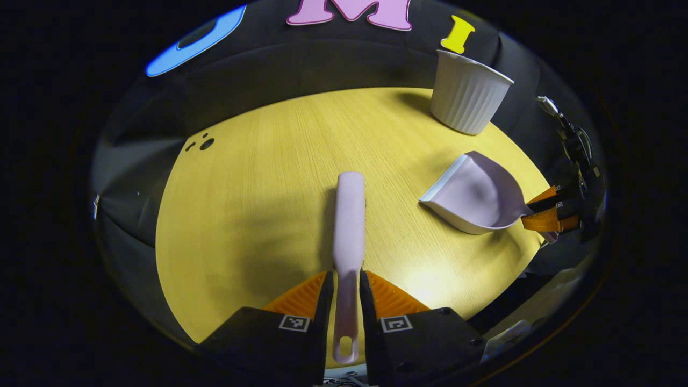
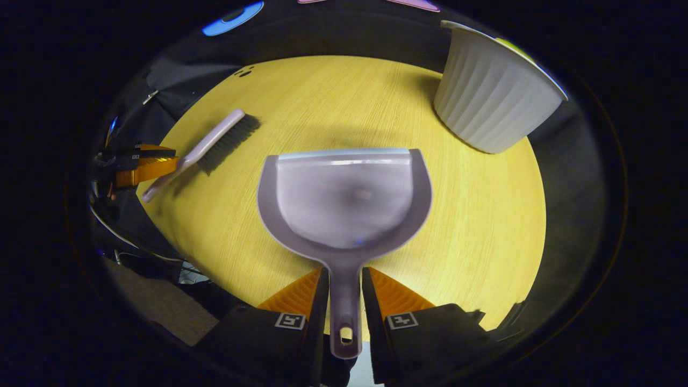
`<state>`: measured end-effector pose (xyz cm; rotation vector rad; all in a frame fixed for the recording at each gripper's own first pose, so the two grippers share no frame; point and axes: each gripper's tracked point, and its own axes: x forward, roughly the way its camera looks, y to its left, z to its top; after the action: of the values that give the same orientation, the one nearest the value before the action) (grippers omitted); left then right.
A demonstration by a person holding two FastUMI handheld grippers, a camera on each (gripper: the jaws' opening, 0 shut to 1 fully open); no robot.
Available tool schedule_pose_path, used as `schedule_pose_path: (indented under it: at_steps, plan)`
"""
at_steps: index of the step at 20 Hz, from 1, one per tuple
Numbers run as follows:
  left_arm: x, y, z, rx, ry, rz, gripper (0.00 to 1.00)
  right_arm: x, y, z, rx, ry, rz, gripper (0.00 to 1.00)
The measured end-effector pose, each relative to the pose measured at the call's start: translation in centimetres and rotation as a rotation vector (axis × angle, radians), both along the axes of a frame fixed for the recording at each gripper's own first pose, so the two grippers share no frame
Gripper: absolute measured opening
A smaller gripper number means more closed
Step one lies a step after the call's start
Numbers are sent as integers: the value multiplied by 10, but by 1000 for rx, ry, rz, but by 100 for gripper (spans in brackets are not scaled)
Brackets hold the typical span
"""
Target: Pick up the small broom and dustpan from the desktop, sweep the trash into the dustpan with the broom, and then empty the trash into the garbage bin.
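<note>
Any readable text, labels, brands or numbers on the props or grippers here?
No readable text on the broom, dustpan or garbage bin.
Left hand-held gripper: square coded markers, a pattern, not words.
Right hand-held gripper: the same kind of markers, no words.

A round yellow wood-grain table stands before dark cloth, with small black marks (near its far edge).
</note>
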<state>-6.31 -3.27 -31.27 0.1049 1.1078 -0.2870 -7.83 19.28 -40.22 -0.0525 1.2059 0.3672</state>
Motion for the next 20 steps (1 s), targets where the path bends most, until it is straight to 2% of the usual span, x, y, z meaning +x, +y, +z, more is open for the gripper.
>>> schedule_pose_path:
  at_steps: [5,10,11,13,15,20]
  plan:
    - [9,1,52,-13,-132,17,32,9,-9,62,15,-192,-25,40]
    - [45,-8,120,-48,-387,39,34,39,-3,131,77,-449,-80,38]
    - [51,-11,133,-55,-434,40,32,43,-3,144,92,-493,-88,37]
    - [60,-14,155,-65,-509,41,34,51,1,167,138,-563,-118,33]
    - [66,-19,178,-93,-578,44,33,56,-2,188,156,-626,-156,35]
    - [77,-39,218,-154,-669,62,33,68,-19,237,127,-766,-204,33]
